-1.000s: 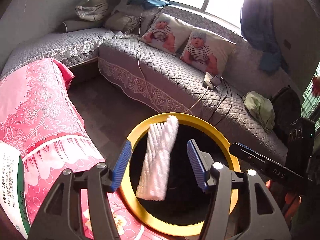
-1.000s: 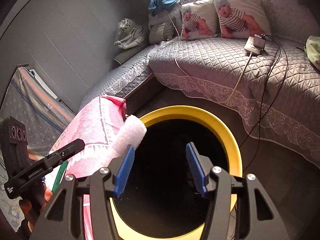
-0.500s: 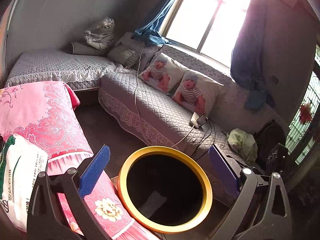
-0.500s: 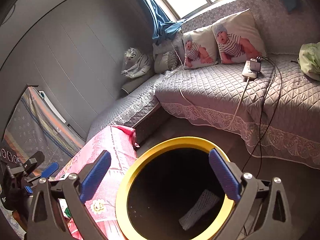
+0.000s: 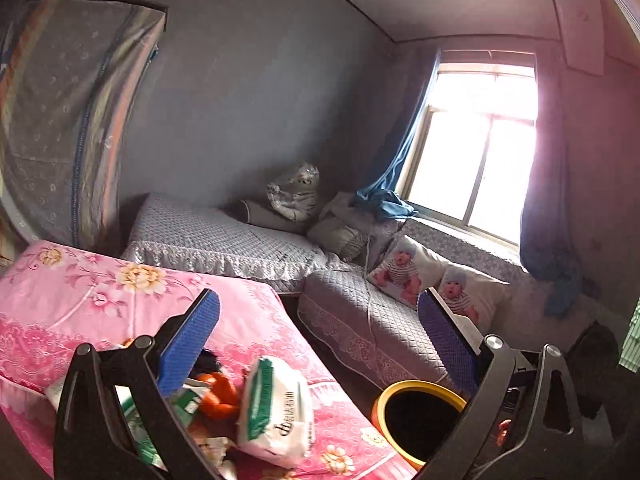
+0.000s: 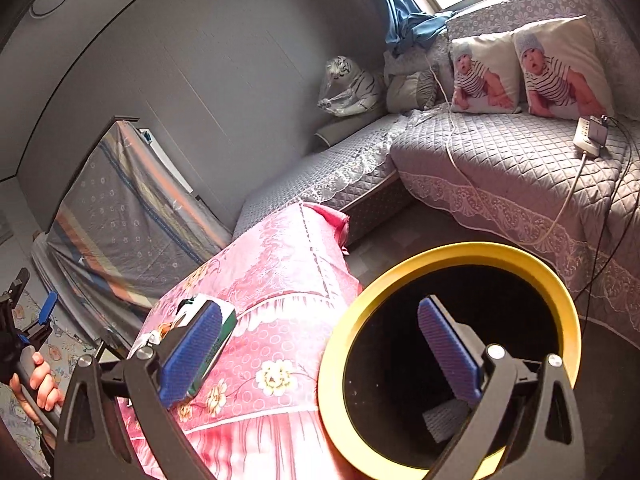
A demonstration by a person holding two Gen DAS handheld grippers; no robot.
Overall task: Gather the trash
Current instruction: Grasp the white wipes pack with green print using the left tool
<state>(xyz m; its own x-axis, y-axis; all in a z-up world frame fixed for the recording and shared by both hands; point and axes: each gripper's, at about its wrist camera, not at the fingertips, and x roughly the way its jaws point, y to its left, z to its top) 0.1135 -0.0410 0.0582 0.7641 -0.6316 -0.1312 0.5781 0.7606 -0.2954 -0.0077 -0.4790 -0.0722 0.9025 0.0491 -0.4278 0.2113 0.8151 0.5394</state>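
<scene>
The yellow-rimmed black bin (image 6: 560, 300) stands on the floor beside the pink-clothed table (image 6: 280, 264); it also shows in the left wrist view (image 5: 384, 396). A white ribbed wad (image 6: 444, 420) lies at the bin's bottom. My right gripper (image 6: 320, 344) is open and empty over the bin's left rim. My left gripper (image 5: 320, 340) is open and empty above the table (image 5: 100, 296), where a white tissue pack (image 5: 276, 412), orange scraps (image 5: 218, 398) and green-white wrappers (image 5: 136, 420) lie. The left gripper also shows at the right wrist view's left edge (image 6: 44, 312).
A grey quilted corner sofa (image 5: 360, 312) with two baby-print cushions (image 6: 524, 68) and a toy tiger (image 6: 352, 88) runs along the far walls. A power strip (image 6: 588, 136) with cables lies on the sofa. A cloth-covered board (image 5: 68, 116) leans on the wall.
The white wad left my left gripper and dropped into the bin. Both grippers opened wide. My left gripper swung up and left, back over the table's trash pile.
</scene>
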